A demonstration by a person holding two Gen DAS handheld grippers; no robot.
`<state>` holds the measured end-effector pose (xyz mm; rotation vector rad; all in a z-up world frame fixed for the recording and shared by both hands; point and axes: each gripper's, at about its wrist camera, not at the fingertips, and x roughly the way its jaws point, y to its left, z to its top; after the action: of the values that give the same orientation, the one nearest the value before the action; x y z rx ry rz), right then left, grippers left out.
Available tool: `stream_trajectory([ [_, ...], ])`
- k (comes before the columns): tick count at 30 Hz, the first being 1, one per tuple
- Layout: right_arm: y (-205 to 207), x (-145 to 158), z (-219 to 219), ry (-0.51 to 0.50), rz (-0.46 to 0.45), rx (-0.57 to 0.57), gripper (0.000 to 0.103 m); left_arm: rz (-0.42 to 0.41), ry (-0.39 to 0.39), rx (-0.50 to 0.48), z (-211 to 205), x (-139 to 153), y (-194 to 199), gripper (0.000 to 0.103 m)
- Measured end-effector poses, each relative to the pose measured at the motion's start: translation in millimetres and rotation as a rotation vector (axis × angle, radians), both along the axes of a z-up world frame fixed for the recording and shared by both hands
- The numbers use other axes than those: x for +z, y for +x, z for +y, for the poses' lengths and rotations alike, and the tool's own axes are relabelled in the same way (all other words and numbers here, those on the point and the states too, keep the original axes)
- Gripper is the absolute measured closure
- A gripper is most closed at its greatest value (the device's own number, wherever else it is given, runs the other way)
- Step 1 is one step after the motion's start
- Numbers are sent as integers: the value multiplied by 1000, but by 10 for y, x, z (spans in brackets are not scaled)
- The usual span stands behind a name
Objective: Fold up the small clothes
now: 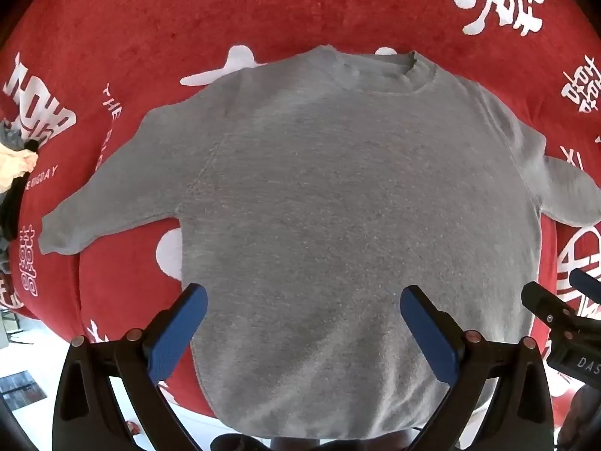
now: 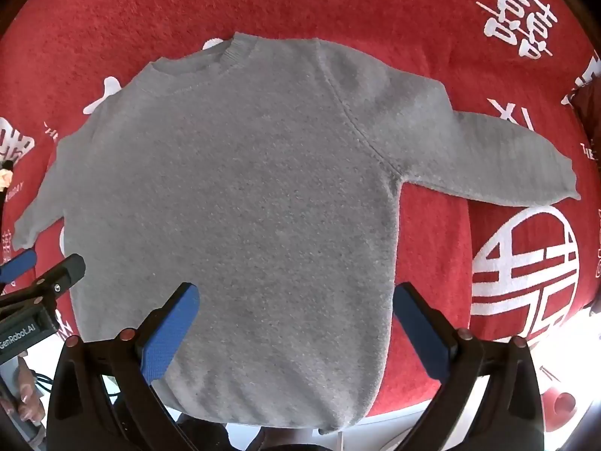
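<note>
A small grey sweater lies flat and spread on a red cloth, collar at the far side, both sleeves out to the sides. It also shows in the right wrist view. My left gripper is open and empty, above the sweater's lower part near the hem. My right gripper is open and empty, above the lower right part of the sweater. Each gripper shows at the edge of the other's view: the right one and the left one.
The red cloth with white characters covers the table. A pile of other clothes lies at the far left edge. The table's front edge and the floor lie just below the hem.
</note>
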<state>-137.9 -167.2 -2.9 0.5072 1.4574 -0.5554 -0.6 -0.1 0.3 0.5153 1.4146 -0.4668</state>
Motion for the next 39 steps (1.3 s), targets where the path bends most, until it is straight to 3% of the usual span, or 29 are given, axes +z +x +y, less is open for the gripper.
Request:
stream_trajectory([
  [31, 0, -12, 34, 7, 3, 1, 0, -23, -19, -8, 8, 26, -51, 0],
  [39, 7, -7, 27, 6, 3, 6, 0, 7, -14, -14, 13, 20, -68, 0],
])
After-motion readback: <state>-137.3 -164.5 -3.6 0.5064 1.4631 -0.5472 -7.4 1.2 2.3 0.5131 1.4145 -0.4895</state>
